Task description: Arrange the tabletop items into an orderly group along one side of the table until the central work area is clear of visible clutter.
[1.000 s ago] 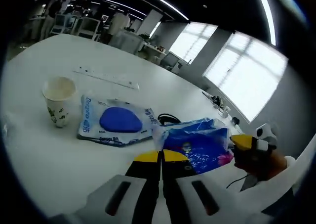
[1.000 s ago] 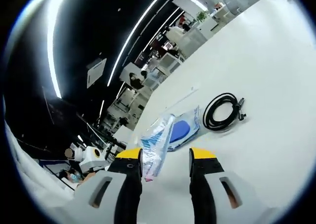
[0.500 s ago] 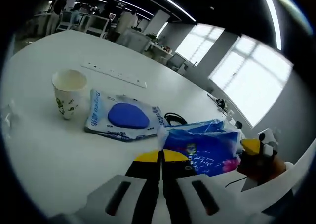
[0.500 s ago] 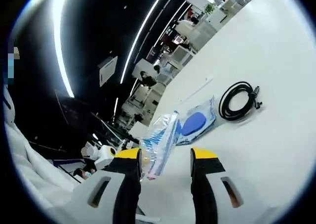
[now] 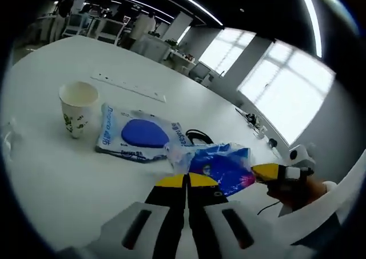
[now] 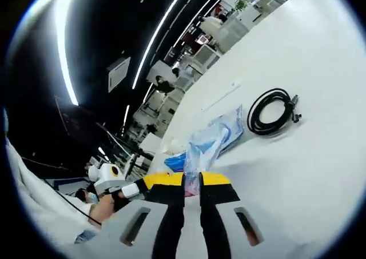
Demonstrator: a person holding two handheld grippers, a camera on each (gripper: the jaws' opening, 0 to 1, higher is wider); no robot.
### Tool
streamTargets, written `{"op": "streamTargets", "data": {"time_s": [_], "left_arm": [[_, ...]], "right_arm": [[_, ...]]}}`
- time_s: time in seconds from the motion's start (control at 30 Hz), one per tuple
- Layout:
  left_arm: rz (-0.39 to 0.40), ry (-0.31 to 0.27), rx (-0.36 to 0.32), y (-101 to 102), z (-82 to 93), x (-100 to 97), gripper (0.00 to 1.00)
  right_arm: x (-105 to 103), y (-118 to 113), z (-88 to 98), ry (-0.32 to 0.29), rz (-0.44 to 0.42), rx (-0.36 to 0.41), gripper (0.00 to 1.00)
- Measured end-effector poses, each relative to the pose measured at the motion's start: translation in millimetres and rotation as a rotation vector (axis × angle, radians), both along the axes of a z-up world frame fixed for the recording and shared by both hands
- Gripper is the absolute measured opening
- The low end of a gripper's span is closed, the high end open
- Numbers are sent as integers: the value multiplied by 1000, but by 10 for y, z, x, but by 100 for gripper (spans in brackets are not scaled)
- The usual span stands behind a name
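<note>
The right tongs (image 6: 191, 182) are pinching down on the crinkly blue packet (image 6: 197, 156), jaws drawn together on its near edge at the lower middle of the right gripper view. The left tongs (image 5: 186, 180) are sitting with their jaws pressed together on nothing, tips just short of that same blue packet (image 5: 220, 167), which is lying to the right of centre in the left gripper view with the right tongs (image 5: 269, 172) coming in from the right side onto it.

So the right hand is the nearer one. The packet's long axis is running across the left gripper view, toward the flat mask pouch (image 5: 137, 136) and the paper cup (image 5: 76, 107) at left.

The right gripper view is giving us the coiled black cable (image 6: 269, 111) in full on the white bench (image 6: 309, 173), right of centre. The left gripper view is showing just a sliver of cable (image 5: 197, 137) behind the pouch, plus the cup and a long white strip (image 5: 128, 87) further up.
</note>
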State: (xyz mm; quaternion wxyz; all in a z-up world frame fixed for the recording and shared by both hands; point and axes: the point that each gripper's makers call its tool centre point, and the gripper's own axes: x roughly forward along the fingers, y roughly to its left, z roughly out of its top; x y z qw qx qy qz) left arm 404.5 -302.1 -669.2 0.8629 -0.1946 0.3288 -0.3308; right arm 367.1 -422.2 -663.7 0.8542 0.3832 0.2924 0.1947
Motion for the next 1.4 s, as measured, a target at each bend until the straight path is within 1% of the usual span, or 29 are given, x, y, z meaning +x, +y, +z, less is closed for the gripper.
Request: {"op": "streamTargets", "data": {"time_s": [0.03, 0.07, 0.13, 0.17, 0.23, 0.33, 0.37, 0.47, 0.6, 0.7, 1.03, 1.13, 1.2, 1.37, 1.4], "left_arm": [[-1, 0, 1, 0, -4, 0, 0], [-2, 1, 2, -1, -12, 1, 0], [-10, -2, 12, -8, -35, -11, 0], [-26, -8, 31, -16, -58, -30, 0], [-39, -11, 48, -21, -108, -45, 0], [-48, 5, 72, -9, -224, -61, 0], [-50, 16, 79, -6, -274, -72, 0], [-60, 34, 101, 1, -379, -104, 0], [-80, 50, 142, 24, -489, -149, 0], [-86, 62, 154, 43, -551, -174, 0], [-100, 111, 191, 88, -756, -270, 0], [-105, 130, 188, 84, -797, -297, 0], [-101, 134, 179, 81, -795, -297, 0], [-106, 139, 190, 85, -825, -322, 0], [-108, 142, 191, 85, -840, -326, 0]], "right_arm": [[-7, -2, -56, 20, 4, -13, 0], [6, -21, -123, 32, -8, -21, 0], [18, -39, -199, 54, -16, 0, 0], [16, -37, -211, 54, -18, -8, 0], [1, -36, -266, 62, -9, -40, 0], [-29, -2, -344, 77, 10, -73, 0], [-50, 9, -388, 88, 19, -98, 0], [-66, 26, -477, 89, 52, -136, 0], [-87, 28, -598, 104, 76, -161, 0], [-111, 47, -638, 114, 89, -172, 0], [-210, 27, -861, 151, 136, -231, 0], [-244, 9, -928, 164, 149, -261, 0], [-248, -4, -939, 166, 144, -262, 0], [-253, -4, -957, 172, 144, -262, 0], [-266, -4, -981, 181, 149, -268, 0]]}}
